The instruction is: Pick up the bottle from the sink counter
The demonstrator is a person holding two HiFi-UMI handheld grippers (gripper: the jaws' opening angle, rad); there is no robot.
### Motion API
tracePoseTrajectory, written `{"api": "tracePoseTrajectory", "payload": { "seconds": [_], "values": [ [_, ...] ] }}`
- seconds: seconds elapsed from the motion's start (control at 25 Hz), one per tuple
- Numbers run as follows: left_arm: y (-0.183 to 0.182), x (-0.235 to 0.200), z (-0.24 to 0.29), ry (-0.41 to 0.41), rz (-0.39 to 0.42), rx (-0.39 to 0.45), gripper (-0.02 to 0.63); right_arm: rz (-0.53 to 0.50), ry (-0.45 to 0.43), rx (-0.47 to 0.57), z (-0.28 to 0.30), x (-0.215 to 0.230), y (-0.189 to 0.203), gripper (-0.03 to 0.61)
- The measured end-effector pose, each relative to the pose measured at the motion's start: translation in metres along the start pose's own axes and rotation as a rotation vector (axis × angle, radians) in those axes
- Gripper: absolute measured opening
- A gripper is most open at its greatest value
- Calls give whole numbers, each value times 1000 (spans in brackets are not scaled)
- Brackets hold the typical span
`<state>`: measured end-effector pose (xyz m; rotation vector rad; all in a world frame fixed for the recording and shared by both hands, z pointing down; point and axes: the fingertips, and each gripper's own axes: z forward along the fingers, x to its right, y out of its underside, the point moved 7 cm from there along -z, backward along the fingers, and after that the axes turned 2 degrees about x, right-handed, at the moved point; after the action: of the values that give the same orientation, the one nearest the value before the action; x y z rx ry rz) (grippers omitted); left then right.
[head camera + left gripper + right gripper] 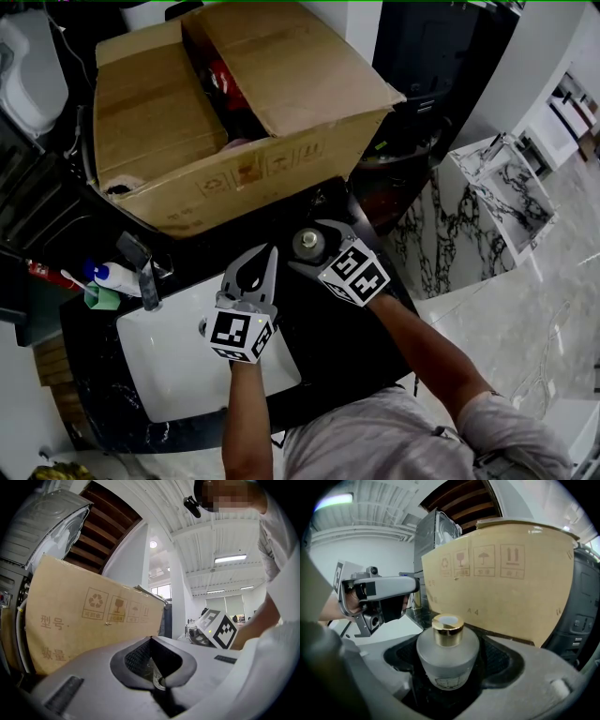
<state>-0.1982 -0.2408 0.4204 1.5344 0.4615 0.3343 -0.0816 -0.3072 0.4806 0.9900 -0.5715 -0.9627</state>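
A frosted glass bottle (447,656) with a gold cap stands upright on the black sink counter (330,330), just in front of the cardboard box. My right gripper (310,247) has its jaws spread wide on either side of the bottle (308,244), with small gaps between the pads and the glass. My left gripper (269,255) hovers just left of the bottle, over the basin's right rim. Its jaws are shut with nothing between them, and their tips (150,639) meet in the left gripper view.
A large open cardboard box (225,112) fills the counter behind the bottle. The white basin (178,352) lies at the left, with a faucet (146,274), a blue-capped white bottle (114,276) and a green item (103,298) beside it. The counter's edge drops to a marble floor (525,309) on the right.
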Motion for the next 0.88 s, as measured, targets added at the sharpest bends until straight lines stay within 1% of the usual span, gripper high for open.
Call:
{"api": "tracePoseTrajectory", "payload": {
  "seconds": [0.48, 0.64, 0.8, 0.88],
  "values": [
    [3, -5, -5, -20, -8, -5, 2, 9, -26, -42, 14, 0, 6, 380],
    [6, -4, -8, -24, -12, -8, 2, 9, -34, -49, 16, 0, 7, 370],
    [7, -3, -10, -27, -13, -10, 2, 2, -38, -48, 16, -1, 7, 342],
    [8, -3, -11, -29, -14, -11, 2, 1, -38, -47, 16, -1, 7, 341]
  ]
}}
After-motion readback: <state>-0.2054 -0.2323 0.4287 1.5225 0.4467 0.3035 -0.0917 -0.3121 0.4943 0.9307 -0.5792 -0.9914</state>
